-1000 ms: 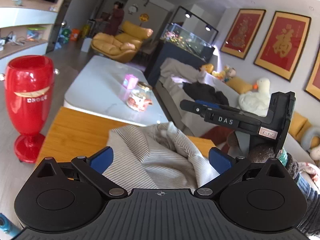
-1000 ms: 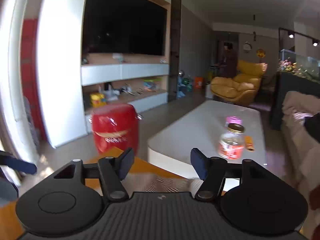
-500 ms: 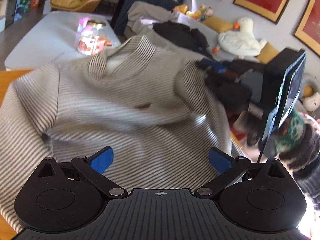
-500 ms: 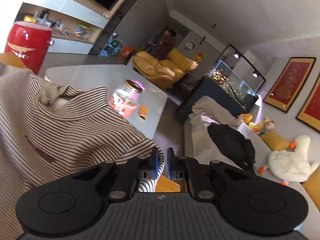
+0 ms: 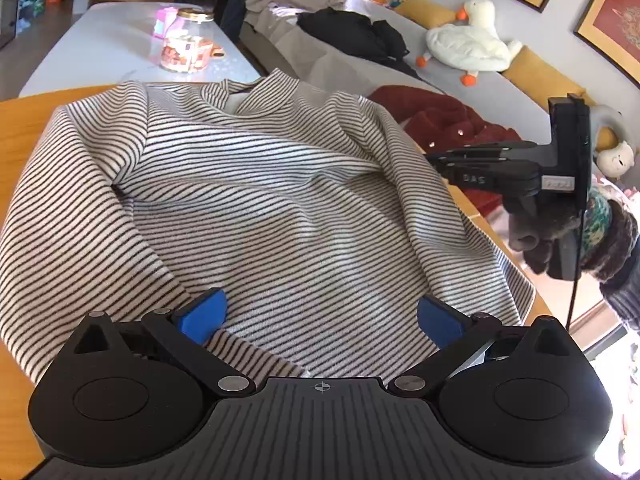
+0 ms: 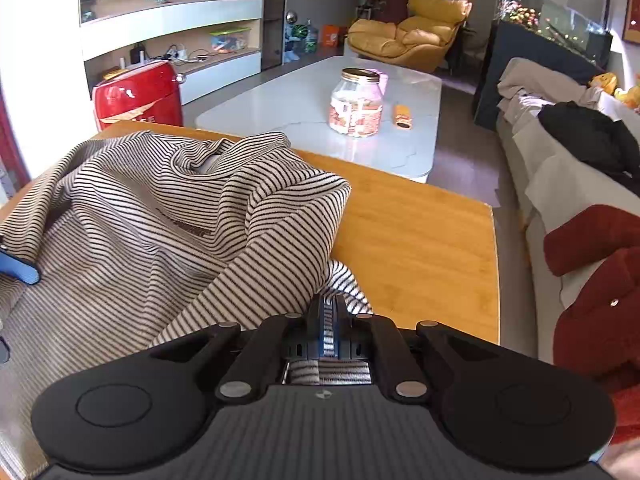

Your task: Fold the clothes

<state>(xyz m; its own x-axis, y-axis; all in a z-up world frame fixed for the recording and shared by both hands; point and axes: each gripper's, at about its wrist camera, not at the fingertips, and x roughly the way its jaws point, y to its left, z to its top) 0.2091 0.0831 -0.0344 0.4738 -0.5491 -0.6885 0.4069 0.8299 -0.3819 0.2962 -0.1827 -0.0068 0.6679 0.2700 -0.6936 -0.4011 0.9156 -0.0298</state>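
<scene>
1. On the wooden table [image 6: 420,240] we see the striped sweater [image 5: 260,200] spread front side up, its collar toward the white coffee table [image 6: 304,108] and its hem toward us.
2. Over the sweater's hem hangs our left claw [image 5: 320,316], its blue pads [image 5: 202,314] spread wide with striped cloth lying under and between them; neither pad presses on it.
3. At the sweater's right edge our right claw [image 6: 328,326] is pressed together, pinching a fold of the striped sweater between its fingers; the cloth rises from there in a ridge toward the shoulder.
4. From the left wrist view the right claw [image 5: 434,158] reaches in from the sweater's right side, held by a hand [image 5: 536,236] in a dark glove below a knitted cuff.
5. Beyond the sweater's collar a glass jar [image 6: 355,102] with a gold lid stands on the coffee table, with a small orange item just beside it.
6. Left of the sweater, past the table's far corner, stands a red container [image 6: 138,98].
7. Right of the sweater runs a sofa [image 5: 500,92] carrying a dark red garment [image 5: 444,124], a black garment [image 5: 352,36] and a white plush goose [image 5: 472,46].
</scene>
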